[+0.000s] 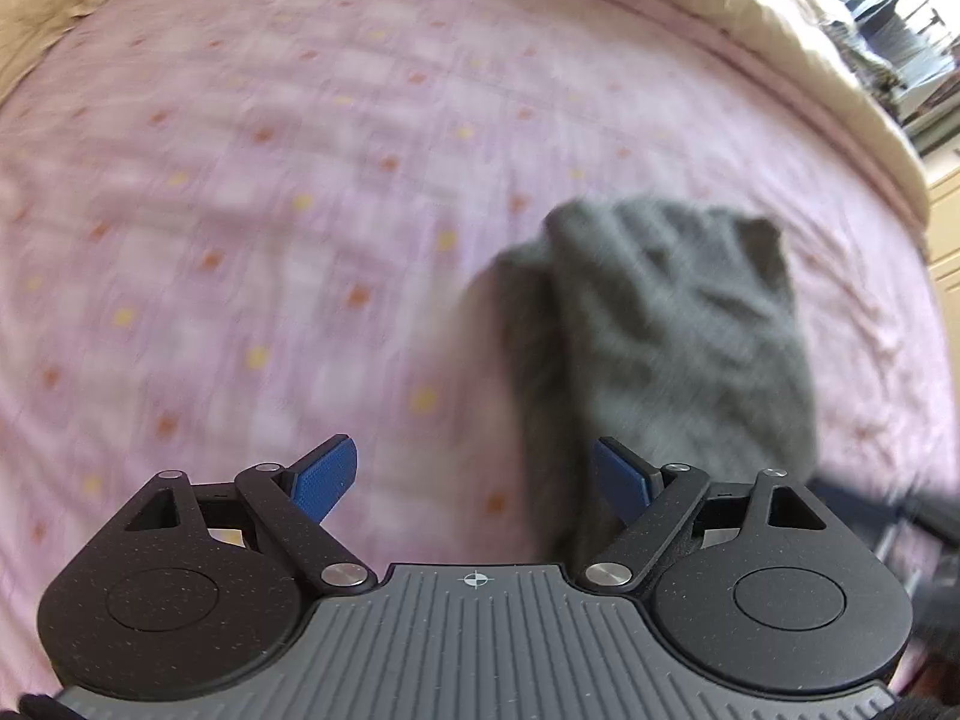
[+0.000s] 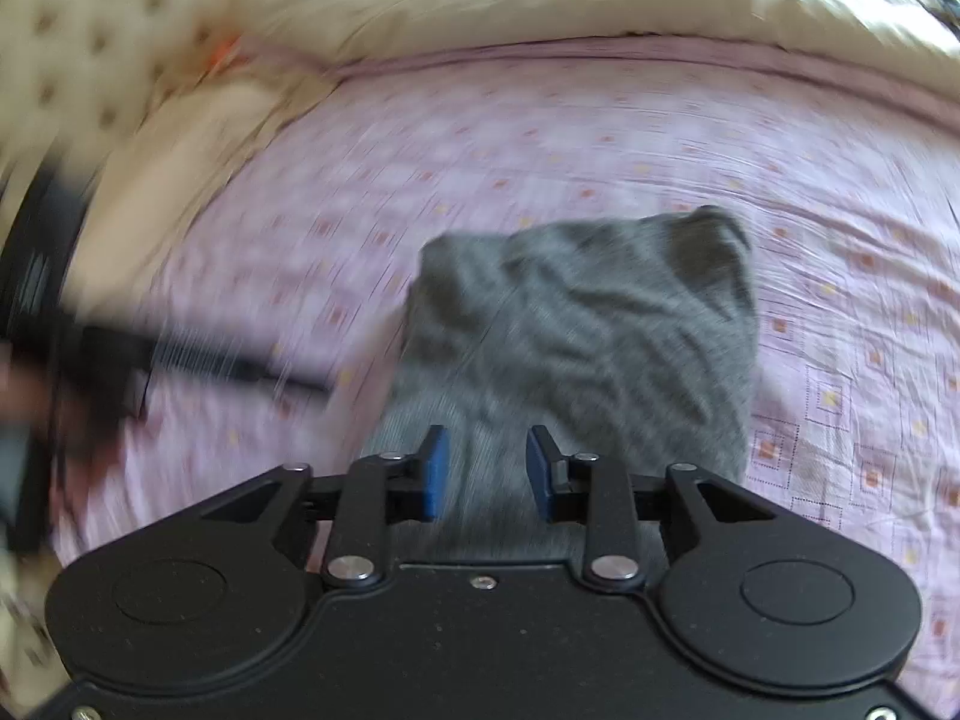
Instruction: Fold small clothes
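Note:
A small grey knitted garment [image 1: 666, 330] lies folded over itself on the pink checked bedsheet [image 1: 240, 180]. In the left wrist view it lies ahead and to the right of my left gripper [image 1: 474, 474], whose blue pads [image 1: 324, 480] stand wide apart with nothing between them. In the right wrist view the same grey garment [image 2: 588, 330] lies straight ahead and runs under my right gripper [image 2: 487, 468]. That gripper's blue pads [image 2: 436, 471] are partly apart, above the cloth and not closed on it. Both views are blurred by motion.
A cream quilt [image 2: 540, 6] is bunched along the far edge of the bed. A tufted cream headboard [image 2: 78, 30] stands at the left. The other gripper [image 2: 90, 360] shows as a dark blur at the left. Shelves and furniture [image 1: 900, 30] stand beyond the bed.

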The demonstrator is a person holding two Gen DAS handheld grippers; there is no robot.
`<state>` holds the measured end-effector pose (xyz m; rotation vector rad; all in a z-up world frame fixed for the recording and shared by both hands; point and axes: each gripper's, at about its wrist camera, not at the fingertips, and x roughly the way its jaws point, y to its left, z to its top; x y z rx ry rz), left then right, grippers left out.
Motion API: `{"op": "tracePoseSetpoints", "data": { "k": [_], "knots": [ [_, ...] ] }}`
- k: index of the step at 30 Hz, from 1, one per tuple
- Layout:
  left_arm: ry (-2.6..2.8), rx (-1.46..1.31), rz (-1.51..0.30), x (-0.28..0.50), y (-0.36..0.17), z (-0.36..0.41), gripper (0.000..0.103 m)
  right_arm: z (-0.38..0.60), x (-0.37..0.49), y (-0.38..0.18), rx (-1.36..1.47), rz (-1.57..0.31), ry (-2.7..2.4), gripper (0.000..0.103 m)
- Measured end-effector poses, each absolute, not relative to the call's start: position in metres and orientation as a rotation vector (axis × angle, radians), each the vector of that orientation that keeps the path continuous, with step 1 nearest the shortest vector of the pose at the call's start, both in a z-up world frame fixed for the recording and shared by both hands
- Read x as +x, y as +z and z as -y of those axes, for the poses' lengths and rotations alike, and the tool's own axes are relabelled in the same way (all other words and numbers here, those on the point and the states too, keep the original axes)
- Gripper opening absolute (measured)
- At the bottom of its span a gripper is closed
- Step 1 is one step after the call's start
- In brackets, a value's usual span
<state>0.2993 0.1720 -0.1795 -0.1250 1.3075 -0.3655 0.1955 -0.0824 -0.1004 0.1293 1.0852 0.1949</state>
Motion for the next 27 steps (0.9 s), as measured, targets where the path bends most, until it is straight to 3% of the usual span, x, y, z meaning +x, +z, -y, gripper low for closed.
{"op": "tracePoseSetpoints", "data": {
  "k": [2,8,13,16,17,19,20,21,24,27],
  "knots": [
    [-0.395,-0.155,-1.301,0.313,-0.18,-0.163,0.085,0.069,0.184,-0.102,0.06,-1.072,0.233,0.058],
    [-0.463,-0.161,-1.333,0.348,-0.197,-0.128,0.084,0.015,0.162,-0.12,-0.255,-1.008,0.334,0.059],
    [-0.499,-0.152,-1.362,0.361,-0.21,-0.11,0.071,-0.016,0.149,-0.136,-0.502,-0.954,0.413,0.059],
    [-0.502,-0.142,-1.353,0.364,-0.216,-0.103,0.057,-0.025,0.144,-0.141,-0.596,-0.925,0.432,0.057],
    [-0.507,-0.136,-1.349,0.364,-0.217,-0.102,0.05,-0.028,0.143,-0.146,-0.631,-0.919,0.438,0.055],
    [-0.524,-0.119,-1.33,0.364,-0.217,-0.099,0.034,-0.032,0.141,-0.153,-0.689,-0.912,0.451,0.042],
    [-0.525,-0.104,-1.313,0.362,-0.215,-0.098,0.022,-0.033,0.142,-0.156,-0.703,-0.918,0.452,0.019],
    [-0.522,-0.088,-1.293,0.361,-0.212,-0.097,0.015,-0.033,0.142,-0.156,-0.703,-0.925,0.437,0.016],
    [-0.51,-0.054,-1.219,0.357,-0.198,-0.1,0.007,-0.02,0.149,-0.144,-0.541,-0.917,0.423,0.014],
    [-0.512,-0.055,-1.169,0.355,-0.187,-0.109,0.007,-0.016,0.15,-0.122,-0.423,-0.877,0.444,0.014]
  ]
}}
